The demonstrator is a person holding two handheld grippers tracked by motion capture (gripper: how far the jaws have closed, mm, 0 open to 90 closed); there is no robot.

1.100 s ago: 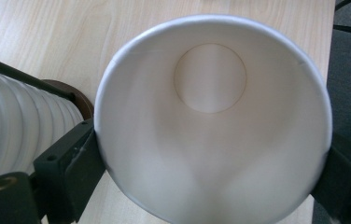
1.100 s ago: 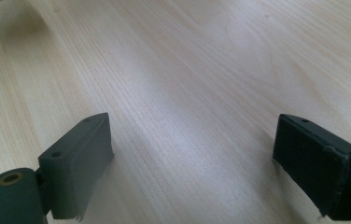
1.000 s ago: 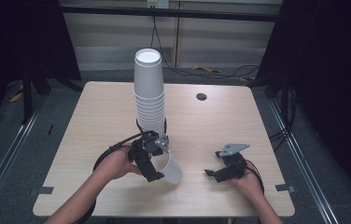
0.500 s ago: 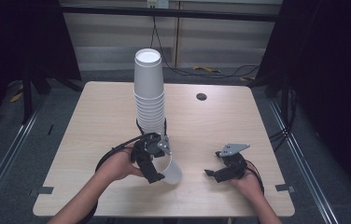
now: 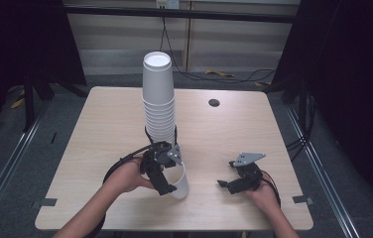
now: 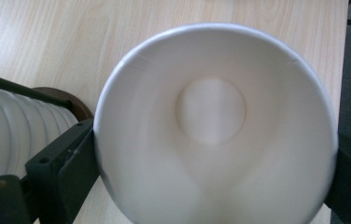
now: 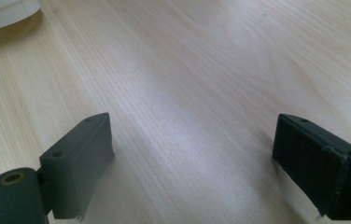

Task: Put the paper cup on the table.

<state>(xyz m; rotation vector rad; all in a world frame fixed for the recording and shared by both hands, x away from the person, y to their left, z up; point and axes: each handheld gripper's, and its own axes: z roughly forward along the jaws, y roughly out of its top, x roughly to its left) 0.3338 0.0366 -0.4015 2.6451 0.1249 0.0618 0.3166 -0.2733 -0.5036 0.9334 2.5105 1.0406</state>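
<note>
A tall stack of white paper cups (image 5: 158, 99) stands upright at the table's middle. In front of it my left gripper (image 5: 167, 182) is shut on a single white paper cup (image 5: 178, 181), which stands near the front edge. The left gripper view looks straight down into that cup (image 6: 215, 126), its jaws pressed on the rim at both sides, with the stack (image 6: 10, 126) at the left. My right gripper (image 5: 226, 185) rests low at the front right, open, with bare wood between its fingers (image 7: 78, 163). A white cup's base (image 7: 5, 14) peeks in at the top left of the right gripper view.
The light wood table (image 5: 100, 124) has a round dark cable hole (image 5: 214, 102) at the back right. Black cables trail from both grippers. Dark floor, rails and black curtains surround the table. Bare wood lies left of the stack and between the two grippers.
The left gripper with its cup has shifted slightly toward the front edge. The right gripper stays where it was.
</note>
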